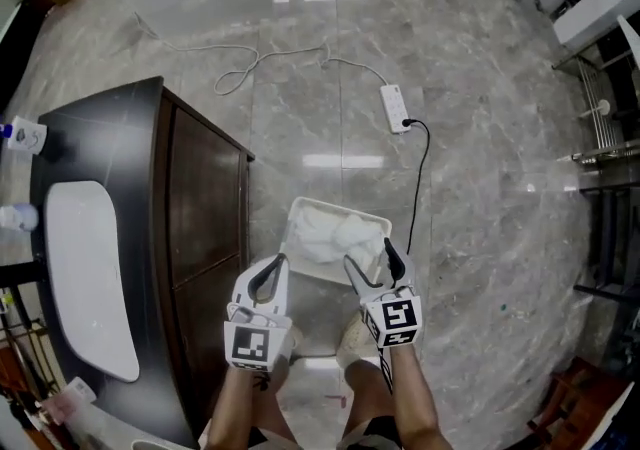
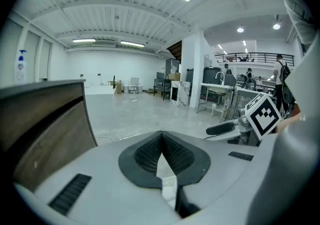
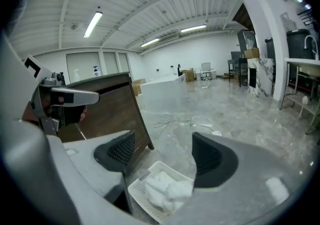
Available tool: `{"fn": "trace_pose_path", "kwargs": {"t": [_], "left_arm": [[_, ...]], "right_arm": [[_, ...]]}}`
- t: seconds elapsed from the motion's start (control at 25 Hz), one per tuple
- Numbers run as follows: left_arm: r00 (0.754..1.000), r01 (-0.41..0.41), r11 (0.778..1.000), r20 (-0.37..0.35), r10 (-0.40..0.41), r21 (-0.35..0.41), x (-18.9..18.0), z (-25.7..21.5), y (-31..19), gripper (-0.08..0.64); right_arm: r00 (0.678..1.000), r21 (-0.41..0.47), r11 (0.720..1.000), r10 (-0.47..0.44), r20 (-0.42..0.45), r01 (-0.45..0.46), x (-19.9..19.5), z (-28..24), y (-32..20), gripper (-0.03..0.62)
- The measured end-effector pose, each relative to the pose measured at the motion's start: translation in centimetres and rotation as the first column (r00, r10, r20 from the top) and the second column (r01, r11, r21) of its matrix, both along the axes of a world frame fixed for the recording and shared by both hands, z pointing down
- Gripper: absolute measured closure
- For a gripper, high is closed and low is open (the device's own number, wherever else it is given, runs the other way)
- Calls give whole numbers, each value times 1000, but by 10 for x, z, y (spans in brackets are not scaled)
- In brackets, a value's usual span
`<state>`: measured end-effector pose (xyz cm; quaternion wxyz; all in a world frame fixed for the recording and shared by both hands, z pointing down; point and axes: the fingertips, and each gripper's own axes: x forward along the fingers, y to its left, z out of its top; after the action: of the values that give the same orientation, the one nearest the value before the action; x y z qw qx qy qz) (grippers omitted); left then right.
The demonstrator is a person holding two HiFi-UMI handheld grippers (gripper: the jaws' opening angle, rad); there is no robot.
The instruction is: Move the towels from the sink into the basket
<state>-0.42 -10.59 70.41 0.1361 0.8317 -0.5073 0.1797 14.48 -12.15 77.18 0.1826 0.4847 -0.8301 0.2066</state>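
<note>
The towels (image 1: 335,233) are lying in the basket (image 1: 300,208), which is sitting on the floor (image 1: 480,188) just right of the cabinet (image 1: 200,208) holding the sink (image 1: 85,278). A power strip (image 1: 396,108) is lying beyond the basket.

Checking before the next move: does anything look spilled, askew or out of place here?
Nothing is spilled or damaged. The towels lie heaped inside the basket, none seen over its rim. The only oddity is a power strip with loose cable trailing across the floor beyond the basket.
</note>
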Motion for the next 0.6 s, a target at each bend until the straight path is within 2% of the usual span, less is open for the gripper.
{"fn": "trace_pose_path", "kwargs": {"t": [0.16, 0.36, 0.6], "left_arm": [[1000, -2, 999, -6, 2, 32, 1, -67, 3, 545], [1000, -30, 993, 12, 29, 113, 3, -147, 4, 545], [999, -31, 984, 20, 28, 174, 2, -242, 17, 545]], "right_arm": [[1000, 50, 999, 6, -2, -6, 2, -78, 0, 286], [1000, 141, 990, 9, -19, -7, 5, -174, -2, 359], [999, 222, 975, 28, -17, -23, 10, -280, 12, 404]]}}
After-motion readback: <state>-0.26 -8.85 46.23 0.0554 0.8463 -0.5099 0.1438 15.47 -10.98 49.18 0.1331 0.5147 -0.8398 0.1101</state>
